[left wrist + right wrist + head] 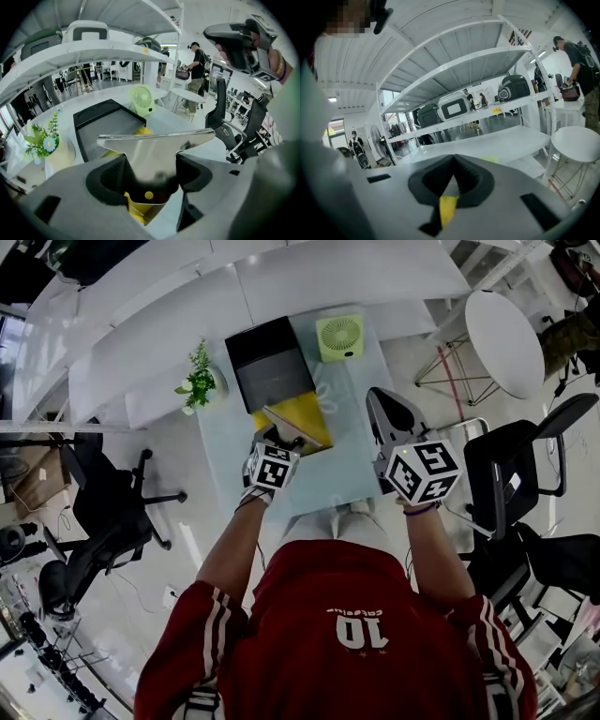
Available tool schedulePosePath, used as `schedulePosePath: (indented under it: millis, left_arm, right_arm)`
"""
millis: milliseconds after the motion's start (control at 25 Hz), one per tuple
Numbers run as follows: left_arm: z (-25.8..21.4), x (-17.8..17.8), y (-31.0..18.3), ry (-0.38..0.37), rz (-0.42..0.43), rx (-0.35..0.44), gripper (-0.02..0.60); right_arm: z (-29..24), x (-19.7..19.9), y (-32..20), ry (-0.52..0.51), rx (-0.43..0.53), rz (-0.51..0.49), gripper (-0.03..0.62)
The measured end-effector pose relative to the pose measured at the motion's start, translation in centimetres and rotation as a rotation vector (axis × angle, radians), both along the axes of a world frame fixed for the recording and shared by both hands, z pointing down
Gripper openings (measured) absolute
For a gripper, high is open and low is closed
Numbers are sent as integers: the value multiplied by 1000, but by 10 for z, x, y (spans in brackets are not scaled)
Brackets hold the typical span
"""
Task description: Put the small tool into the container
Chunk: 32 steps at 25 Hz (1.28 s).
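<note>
One step of two looks done: the left claw (151, 172) is clamped on the small tool (154, 146), held over the counter (349, 423) just near of the black container (107, 127), not yet inside, while the right claw (452, 180) is closed on nothing.

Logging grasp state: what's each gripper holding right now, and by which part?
Left gripper is shut on the metal scraper, jaws clamped on the blade's narrow neck, wide edge pointing away. Right gripper is shut with nothing between its jaws.
</note>
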State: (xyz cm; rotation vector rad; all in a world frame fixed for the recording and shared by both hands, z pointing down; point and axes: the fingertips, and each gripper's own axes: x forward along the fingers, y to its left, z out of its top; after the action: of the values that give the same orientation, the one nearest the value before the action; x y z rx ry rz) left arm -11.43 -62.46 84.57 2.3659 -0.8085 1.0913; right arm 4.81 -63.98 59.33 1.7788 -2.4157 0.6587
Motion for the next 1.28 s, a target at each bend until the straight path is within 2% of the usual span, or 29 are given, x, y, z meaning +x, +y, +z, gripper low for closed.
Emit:
schedulePosePath:
  millis: [120, 360, 720, 1080, 1280]
  left_arm:
    - [14, -2, -1, -24, -16, -41, 310]
    - [35, 0, 7, -68, 34, -110, 310]
    - [61, -8, 5, -167, -8, -140, 310]
    - [80, -9, 8, -195, -30, -183, 313]
    - [82, -11, 6, -189, -40, -171, 305]
  right_arm:
    - [3, -1, -2, -2, -8, 0, -3]
    - [12, -2, -6, 6, -32, -2, -3]
    - [19, -2, -8, 2, -52, 0, -3]
    - [22, 2, -6, 11, -69, 2, -3]
    - [23, 4, -5, 9, -76, 4, -3]
